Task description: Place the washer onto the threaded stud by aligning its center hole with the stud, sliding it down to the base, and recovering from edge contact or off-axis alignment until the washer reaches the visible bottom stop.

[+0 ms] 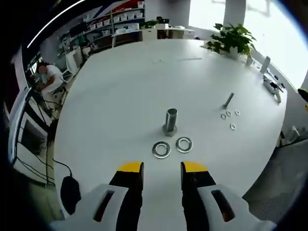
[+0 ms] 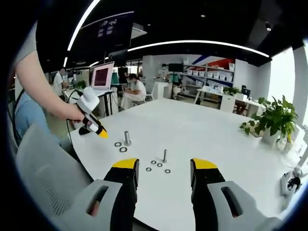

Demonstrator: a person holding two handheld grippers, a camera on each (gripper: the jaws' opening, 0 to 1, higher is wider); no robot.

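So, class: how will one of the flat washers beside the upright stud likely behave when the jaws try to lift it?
The washer lies flat on the smooth white table, so the jaws will probably struggle to get under it. It looks like shiny metal: likely stiff and slippery. Pushed, it should slide; on edge, it may roll.

White table (image 1: 120,91): upright stud (image 1: 171,121), two washers (image 1: 161,149) beside; bolt (image 1: 228,100), small nuts (image 1: 229,114), possibly; potted plant (image 1: 232,38).

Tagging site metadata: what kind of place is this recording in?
Most likely an open-plan office or lab workspace: a large round white table, storage shelves with white bins along the back wall, a glowing pink-lit monitor at desks where people sit, and a leafy green potted plant.
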